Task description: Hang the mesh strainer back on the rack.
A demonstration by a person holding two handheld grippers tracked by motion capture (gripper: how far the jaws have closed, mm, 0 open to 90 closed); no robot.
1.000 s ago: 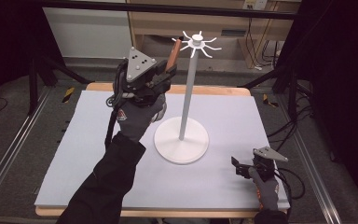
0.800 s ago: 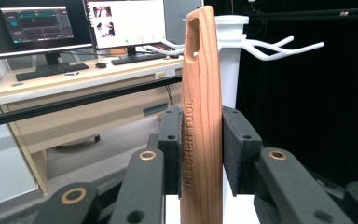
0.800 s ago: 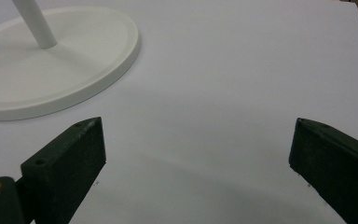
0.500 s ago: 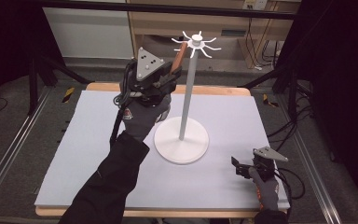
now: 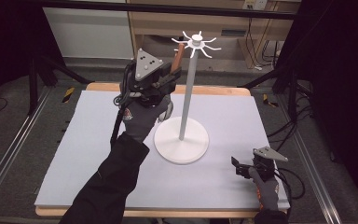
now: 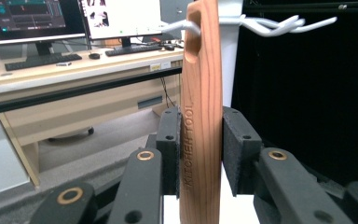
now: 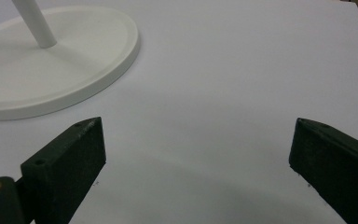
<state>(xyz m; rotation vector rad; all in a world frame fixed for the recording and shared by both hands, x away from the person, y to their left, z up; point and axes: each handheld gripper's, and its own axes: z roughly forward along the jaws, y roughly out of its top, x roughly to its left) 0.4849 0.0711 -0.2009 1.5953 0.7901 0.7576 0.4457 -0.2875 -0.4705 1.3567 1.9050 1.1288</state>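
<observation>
A white rack (image 5: 186, 98) with a ring of hooks (image 5: 196, 43) at its top stands mid-table on a round base (image 5: 182, 145). A wooden kitchen tool (image 6: 200, 116) stands upright, and a white hook (image 6: 270, 23) passes through the hole in its handle. My left gripper (image 5: 173, 77) is raised beside the pole with its pads (image 6: 170, 149) against both sides of the tool (image 5: 178, 55). Its jaws have just been opening a little, with the tool still between them. My right gripper (image 5: 240, 166) rests open on the mat at the front right, nothing between its jaws (image 7: 198, 154).
A pale grey mat (image 5: 74, 154) covers the wooden table. The rack's base (image 7: 51, 65) lies just left of and beyond the right gripper. Dark stands and cables flank the table, and a desk with monitors (image 6: 32, 16) stands behind.
The left gripper has shifted slightly right and up toward the rack's top with the wooden tool. The right gripper has stayed put.
</observation>
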